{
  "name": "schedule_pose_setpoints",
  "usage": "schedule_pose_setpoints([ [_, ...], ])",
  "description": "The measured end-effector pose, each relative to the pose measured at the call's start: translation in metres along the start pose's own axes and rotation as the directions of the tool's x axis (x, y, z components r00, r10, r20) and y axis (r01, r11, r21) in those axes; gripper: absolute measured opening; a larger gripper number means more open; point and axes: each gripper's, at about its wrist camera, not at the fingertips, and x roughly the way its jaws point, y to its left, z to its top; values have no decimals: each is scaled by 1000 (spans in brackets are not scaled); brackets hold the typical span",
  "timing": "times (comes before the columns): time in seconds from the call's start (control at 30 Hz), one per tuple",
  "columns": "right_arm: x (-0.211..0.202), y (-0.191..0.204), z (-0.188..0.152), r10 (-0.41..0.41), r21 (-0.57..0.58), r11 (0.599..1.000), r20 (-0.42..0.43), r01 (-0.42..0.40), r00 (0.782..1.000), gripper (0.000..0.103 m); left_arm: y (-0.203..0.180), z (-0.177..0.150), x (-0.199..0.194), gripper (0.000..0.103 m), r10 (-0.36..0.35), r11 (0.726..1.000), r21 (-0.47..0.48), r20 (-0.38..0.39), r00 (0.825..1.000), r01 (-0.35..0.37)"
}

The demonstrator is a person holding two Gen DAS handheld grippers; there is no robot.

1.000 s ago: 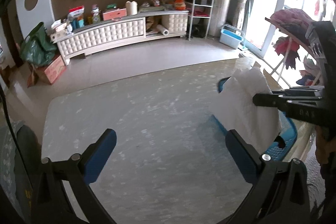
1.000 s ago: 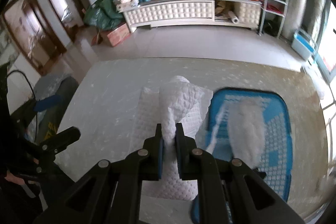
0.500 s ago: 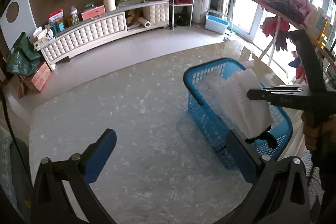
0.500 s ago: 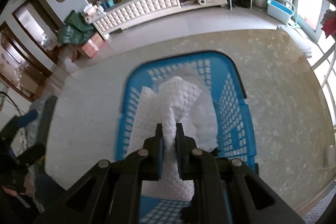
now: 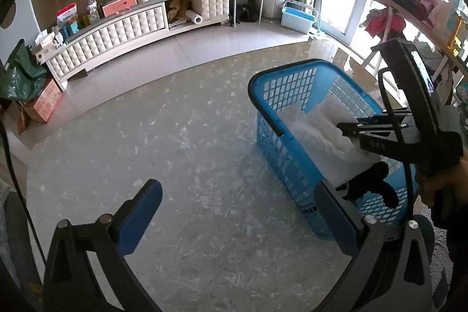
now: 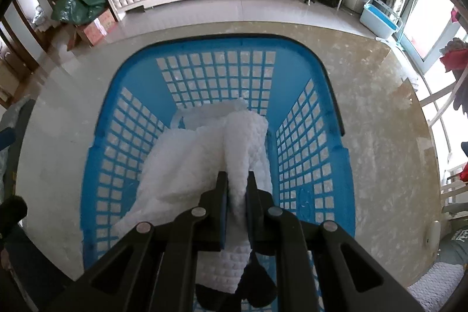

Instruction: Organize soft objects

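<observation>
Your right hand-held gripper [image 6: 236, 192] is clamped on the white quilted cloth [image 6: 201, 160], and the change over the last second is where that cloth hangs. A second ago it dangled over the bare table [image 5: 175, 154] just left of the blue basket [image 6: 336, 119]; half a second ago it was above the basket's mouth; now most of it lies inside, spilling toward 7 o'clock in the right wrist view, with only the pinched fold held up between the fingers. A dark soft item [image 6: 257, 282] lies under the cloth at 6 o'clock, at the near end of the basket.

From the left wrist view, the basket sits at 3 o'clock with the cloth well below its rim [image 5: 295, 69]. Your left hand-held gripper [image 5: 234, 212] has stayed spread apart and empty over the table throughout.

I judge the carry is done: the cloth is where it belongs, so releasing looks like the next step.
</observation>
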Motion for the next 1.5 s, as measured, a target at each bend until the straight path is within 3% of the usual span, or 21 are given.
schedule_pose_setpoints([
  [0.2, 4, 6, 0, -21, -20, 1000, -23, 20, 1000, 11, 10, -4, 7, 103, -18, 1000, -26, -9, 1000, 17],
  [0.33, -10, 7, -7, -31, -22, 999, 5, 31, 1000, 15, 13, -6, 6, 103, -31, 999, -32, -6, 999, 31],
  [0.37, -13, 7, -8, -39, -21, 999, 15, 39, 999, 21, 13, -6, 4, 103, -34, 999, -32, -2, 999, 34],
  [0.43, -21, 4, -15, -47, -13, 999, 31, 48, 998, 43, 13, -8, 2, 103, -37, 999, -32, 2, 999, 37],
  [0.47, -25, 1, -19, -55, -6, 998, 47, 55, 997, 66, 12, -9, 1, 103, -37, 999, -32, 4, 999, 37],
  [0.5, -29, -1, -22, -53, -2, 999, 64, 53, 997, 80, 12, -10, -1, 103, -38, 999, -32, 8, 999, 38],
  [0.67, -60, 0, -43, -53, 14, 999, 140, 51, 989, 81, 8, -20, -14, 103, -45, 999, -29, 41, 998, 46],
  [0.8, -87, 6, -60, -61, 22, 998, 198, 58, 978, 98, 7, -29, -29, 103, -43, 998, -32, 73, 996, 46],
  [1.03, -132, 30, -83, -46, 41, 999, 340, 34, 939, 103, 5, -49, -72, 103, -3, 998, -56, 185, 983, 14],
  [1.2, -158, 64, -96, -43, 35, 999, 452, 30, 891, 103, 7, -65, -114, 103, 58, 997, -70, 305, 951, -38],
  [1.5, -186, 106, -120, 7, -10, 1000, 568, -2, 823, 103, 21, -91, -173, 103, 142, 986, -144, 410, 901, -89],
])
